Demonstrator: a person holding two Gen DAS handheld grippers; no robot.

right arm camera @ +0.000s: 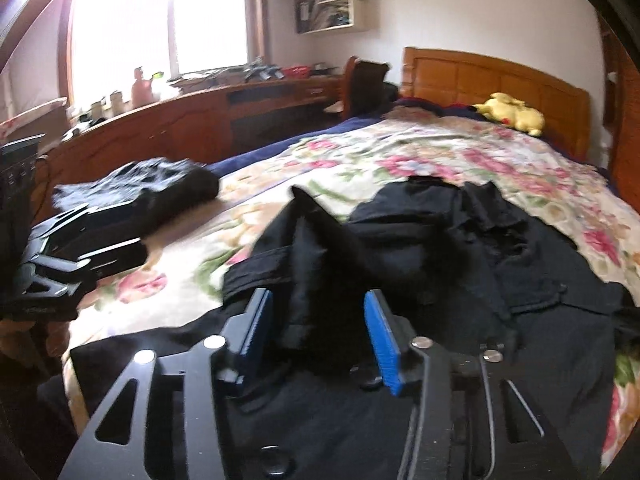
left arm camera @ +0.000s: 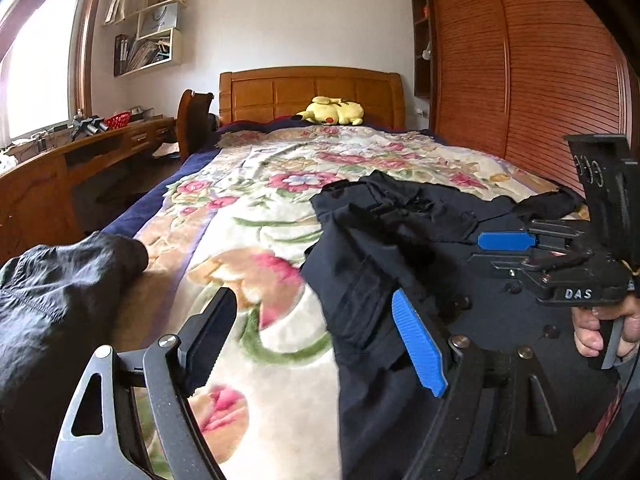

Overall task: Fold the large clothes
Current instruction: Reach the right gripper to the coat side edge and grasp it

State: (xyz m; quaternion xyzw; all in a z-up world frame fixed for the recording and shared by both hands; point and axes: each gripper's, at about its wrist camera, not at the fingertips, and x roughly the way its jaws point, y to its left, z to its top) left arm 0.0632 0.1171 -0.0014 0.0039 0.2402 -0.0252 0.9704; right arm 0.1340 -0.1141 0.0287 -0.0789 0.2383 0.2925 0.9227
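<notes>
A raised fold of the dark garment (right arm camera: 400, 248) is pinched by the right gripper (right arm camera: 318, 332); the left gripper (left arm camera: 312, 344) (gaping, empty) must be brought onto the cloth.

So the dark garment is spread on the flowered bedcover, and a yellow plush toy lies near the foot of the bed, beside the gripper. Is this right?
Not quite. The yellow plush toy lies at the far end, by the wooden headboard, well away from both grippers. The left wrist view shows it. The dark garment is indeed spread on the flowered bedcover.
</notes>
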